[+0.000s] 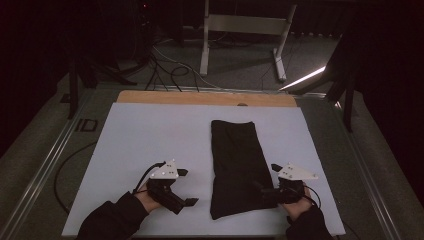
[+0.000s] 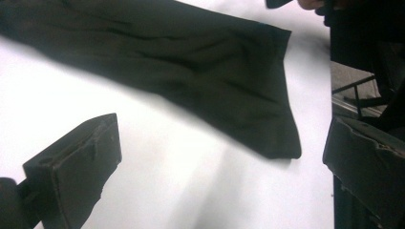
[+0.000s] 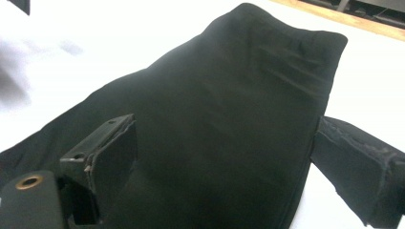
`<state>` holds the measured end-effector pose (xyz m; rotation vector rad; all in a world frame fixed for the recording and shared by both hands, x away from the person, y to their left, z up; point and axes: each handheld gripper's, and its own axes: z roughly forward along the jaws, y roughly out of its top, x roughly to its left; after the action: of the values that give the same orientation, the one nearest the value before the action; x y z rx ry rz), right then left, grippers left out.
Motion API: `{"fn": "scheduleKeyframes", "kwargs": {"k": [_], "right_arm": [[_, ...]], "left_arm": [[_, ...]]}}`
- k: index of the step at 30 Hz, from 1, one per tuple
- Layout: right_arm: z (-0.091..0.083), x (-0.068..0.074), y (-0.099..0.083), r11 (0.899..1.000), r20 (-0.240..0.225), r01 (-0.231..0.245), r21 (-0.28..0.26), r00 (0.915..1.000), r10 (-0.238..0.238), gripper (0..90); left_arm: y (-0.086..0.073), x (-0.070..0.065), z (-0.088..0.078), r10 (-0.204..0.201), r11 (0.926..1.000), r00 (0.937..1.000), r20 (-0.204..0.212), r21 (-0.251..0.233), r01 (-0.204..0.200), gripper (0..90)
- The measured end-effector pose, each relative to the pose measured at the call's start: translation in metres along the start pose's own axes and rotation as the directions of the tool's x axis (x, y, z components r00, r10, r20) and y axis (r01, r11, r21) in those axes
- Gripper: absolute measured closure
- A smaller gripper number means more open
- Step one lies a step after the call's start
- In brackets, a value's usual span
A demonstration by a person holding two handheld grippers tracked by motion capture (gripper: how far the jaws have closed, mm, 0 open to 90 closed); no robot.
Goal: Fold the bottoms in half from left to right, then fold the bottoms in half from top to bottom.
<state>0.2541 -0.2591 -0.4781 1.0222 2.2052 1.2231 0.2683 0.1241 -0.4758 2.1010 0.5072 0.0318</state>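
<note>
While both claws gape, black cloth (image 1: pixel 237 165) lies on a white board (image 1: pixel 145 135), dark room.

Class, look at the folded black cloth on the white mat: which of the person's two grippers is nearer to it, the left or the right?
Right. The right gripper sits at the black cloth's near right edge, jaws open astride the fabric. The left gripper lies apart on the bare white mat to the cloth's left, jaws open with nothing between them.

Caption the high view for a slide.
Folded black garment on a white table cover; left claw open beside it, right claw at its near right edge.
</note>
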Motion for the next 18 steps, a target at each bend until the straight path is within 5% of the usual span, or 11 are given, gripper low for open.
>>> {"fn": "scheduleKeyframes", "kwargs": {"k": [18], "right_arm": [[-0.0009, -0.0010, 0.0068, 1.000, -0.006, 0.017, -0.003, 0.9998, -0.017, 9.1]], "left_arm": [[0.0028, 0.0078, 0.0010, -0.075, 0.9970, 0.9961, -0.046, -0.024, 0.074, 0.0]]}}
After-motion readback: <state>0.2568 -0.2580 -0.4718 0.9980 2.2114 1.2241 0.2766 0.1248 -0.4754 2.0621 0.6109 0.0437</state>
